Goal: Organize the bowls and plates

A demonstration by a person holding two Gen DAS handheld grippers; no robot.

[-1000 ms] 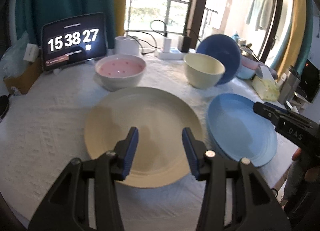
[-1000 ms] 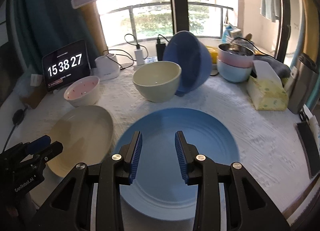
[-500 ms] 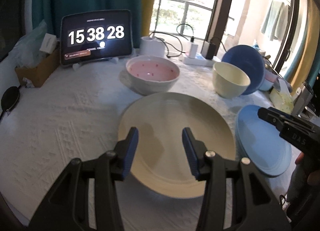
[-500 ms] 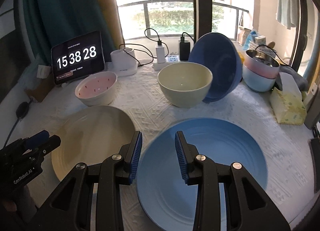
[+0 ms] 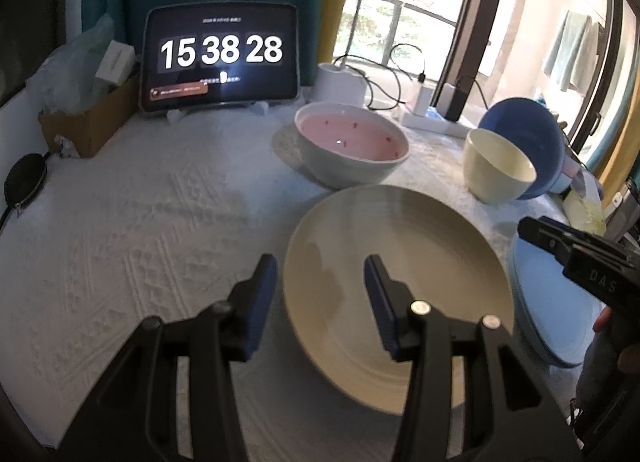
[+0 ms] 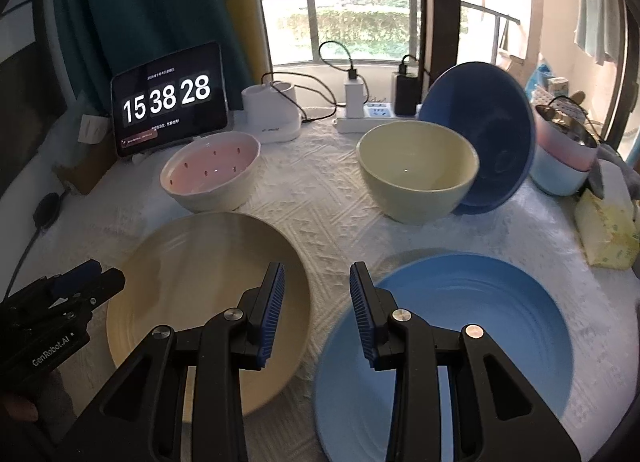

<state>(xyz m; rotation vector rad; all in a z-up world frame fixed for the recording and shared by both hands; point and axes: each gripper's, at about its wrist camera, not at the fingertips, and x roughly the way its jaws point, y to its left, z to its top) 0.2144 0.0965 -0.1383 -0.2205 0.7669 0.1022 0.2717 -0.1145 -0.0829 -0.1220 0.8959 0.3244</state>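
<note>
A cream plate (image 5: 396, 262) (image 6: 200, 286) lies on the white tablecloth beside a blue plate (image 6: 460, 326) (image 5: 552, 302). Behind them stand a pink-lined bowl (image 5: 352, 146) (image 6: 212, 174), a cream bowl (image 6: 416, 170) (image 5: 496, 166) and a dark blue bowl (image 6: 496, 134) (image 5: 536, 142) tilted against the cream bowl. My left gripper (image 5: 320, 298) is open and empty, straddling the cream plate's left rim. My right gripper (image 6: 316, 310) is open and empty, above the gap between the two plates.
A tablet clock (image 5: 220, 58) and a cardboard box (image 5: 84, 118) stand at the back left. A white charger base (image 6: 272, 114) and a power strip (image 6: 360, 118) with cables sit near the window. Stacked pink and light blue bowls (image 6: 564, 158) and a tissue pack (image 6: 608, 230) are at the right.
Both grippers have shifted left. The left one went from over the cream plate's middle to its left rim. The right one went from over the blue plate to the gap between the plates.
</note>
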